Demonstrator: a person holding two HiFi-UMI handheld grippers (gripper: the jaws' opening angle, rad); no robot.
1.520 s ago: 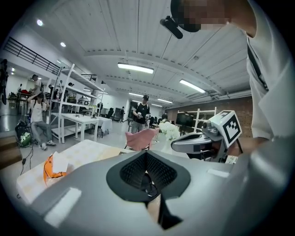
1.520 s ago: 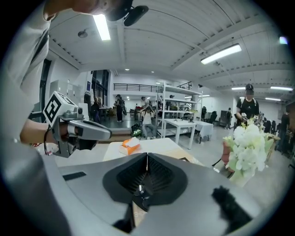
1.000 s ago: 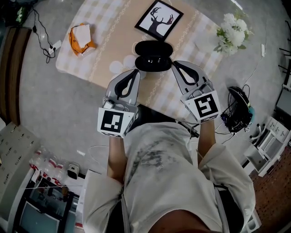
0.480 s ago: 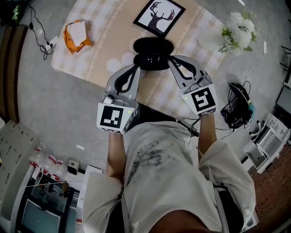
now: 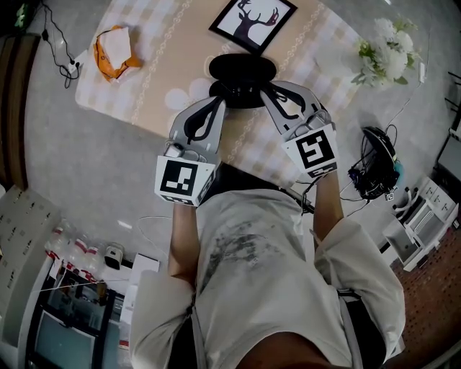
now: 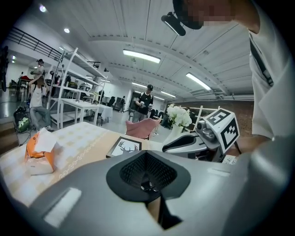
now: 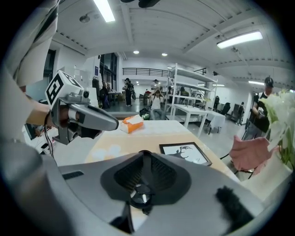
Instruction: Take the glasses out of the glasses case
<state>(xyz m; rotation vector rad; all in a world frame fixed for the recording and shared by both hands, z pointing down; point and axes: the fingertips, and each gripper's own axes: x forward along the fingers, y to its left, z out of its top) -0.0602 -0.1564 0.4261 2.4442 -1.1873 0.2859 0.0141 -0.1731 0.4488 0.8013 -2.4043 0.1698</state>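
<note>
Lens (image 7: pixel 140 195) sits between right claw (image 5: pixel 266 91) jaws (just opening) — at case (image 5: pixel 242 68).

In the head view, the near part of the glasses case (image 5: pixel 242 68) is covered by the tips of the left gripper (image 5: pixel 218 103) and the right gripper (image 5: pixel 266 91), and its contents cannot be made out. The framed picture (image 5: pixel 253 23) is cut off at the far edge. The state of the left jaws cannot be determined.

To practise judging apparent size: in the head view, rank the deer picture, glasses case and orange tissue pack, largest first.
1-2 (tie): deer picture and glasses case look about alike; the picture is cropped at the top, so unranked.
3: orange tissue pack, clearly smallest.
</note>
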